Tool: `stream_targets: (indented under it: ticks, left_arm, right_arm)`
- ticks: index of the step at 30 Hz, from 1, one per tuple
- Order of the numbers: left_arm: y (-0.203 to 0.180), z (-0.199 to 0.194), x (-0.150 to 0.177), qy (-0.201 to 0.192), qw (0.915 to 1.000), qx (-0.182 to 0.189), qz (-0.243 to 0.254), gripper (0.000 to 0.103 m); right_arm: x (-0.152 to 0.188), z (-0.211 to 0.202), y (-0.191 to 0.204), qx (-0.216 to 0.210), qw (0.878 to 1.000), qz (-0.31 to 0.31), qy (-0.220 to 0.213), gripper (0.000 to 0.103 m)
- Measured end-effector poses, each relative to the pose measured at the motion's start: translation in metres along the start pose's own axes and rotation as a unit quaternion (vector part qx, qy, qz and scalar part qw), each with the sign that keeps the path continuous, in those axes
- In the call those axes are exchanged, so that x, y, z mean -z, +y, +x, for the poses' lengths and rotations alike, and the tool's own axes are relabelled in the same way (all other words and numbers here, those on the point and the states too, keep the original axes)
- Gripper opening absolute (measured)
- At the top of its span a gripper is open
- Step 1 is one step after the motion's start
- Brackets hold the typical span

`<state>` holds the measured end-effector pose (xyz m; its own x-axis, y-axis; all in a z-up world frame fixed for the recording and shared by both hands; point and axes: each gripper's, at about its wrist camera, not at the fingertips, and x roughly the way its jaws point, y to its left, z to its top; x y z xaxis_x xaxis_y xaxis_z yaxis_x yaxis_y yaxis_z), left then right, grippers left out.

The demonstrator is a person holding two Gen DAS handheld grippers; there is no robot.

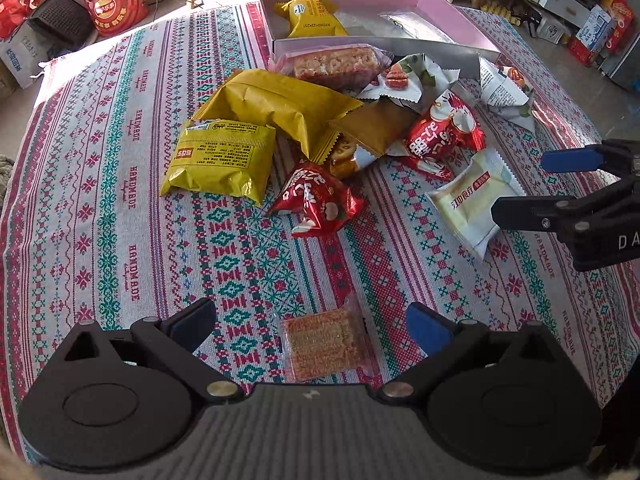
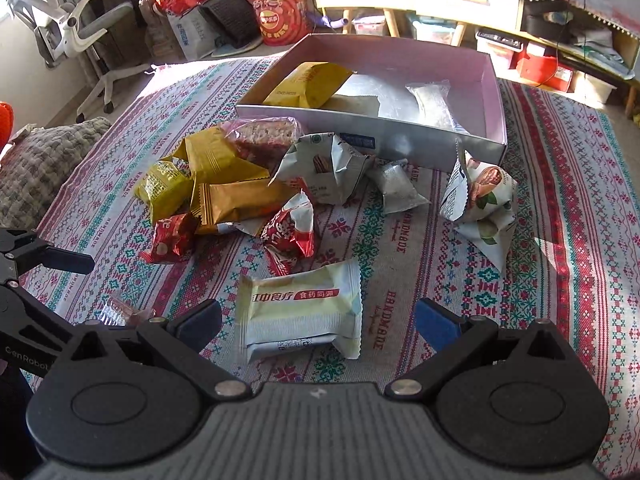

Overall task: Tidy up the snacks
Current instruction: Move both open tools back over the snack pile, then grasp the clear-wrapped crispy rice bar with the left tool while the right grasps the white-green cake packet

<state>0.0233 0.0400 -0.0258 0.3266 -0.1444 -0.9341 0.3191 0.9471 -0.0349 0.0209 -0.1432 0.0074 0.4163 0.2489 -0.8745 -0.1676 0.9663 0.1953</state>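
A pile of snack packets lies on the patterned tablecloth (image 1: 120,200) in front of a pink open box (image 1: 460,16) (image 2: 496,92). The box holds a yellow packet (image 1: 314,18) (image 2: 308,84) and a clear wrapped one (image 2: 432,100). My left gripper (image 1: 312,324) is open, its fingers either side of a small orange cracker packet (image 1: 326,342). My right gripper (image 2: 318,318) (image 1: 520,184) is open around a pale green-and-white packet (image 2: 300,308) (image 1: 472,200). Yellow bags (image 1: 224,156), red packets (image 1: 316,200) and white nut packets (image 2: 480,204) lie in the pile.
Beyond the table's far edge stand a red shopping bag (image 1: 110,0) (image 2: 280,12), a black basket (image 2: 232,16) and a white office chair (image 2: 80,20). A grey knitted cushion (image 2: 36,164) sits at the left. Shelves and storage boxes (image 2: 540,68) line the back right.
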Motion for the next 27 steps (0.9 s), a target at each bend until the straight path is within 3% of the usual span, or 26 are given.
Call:
stream_targets:
  ticks: [11,27]
  left_arm:
    - [-0.009,0.018,0.021,0.044,0.9989,0.007,0.016,0.101]
    - [-0.017,0.015,0.015,0.037,0.9987,-0.002,0.035,0.079]
  right_arm:
    - [0.006,0.021,0.016,0.006,0.999,-0.024,0.041,0.102]
    - [0.013,0.027,0.033,0.041,0.996,-0.061,0.046,0.101]
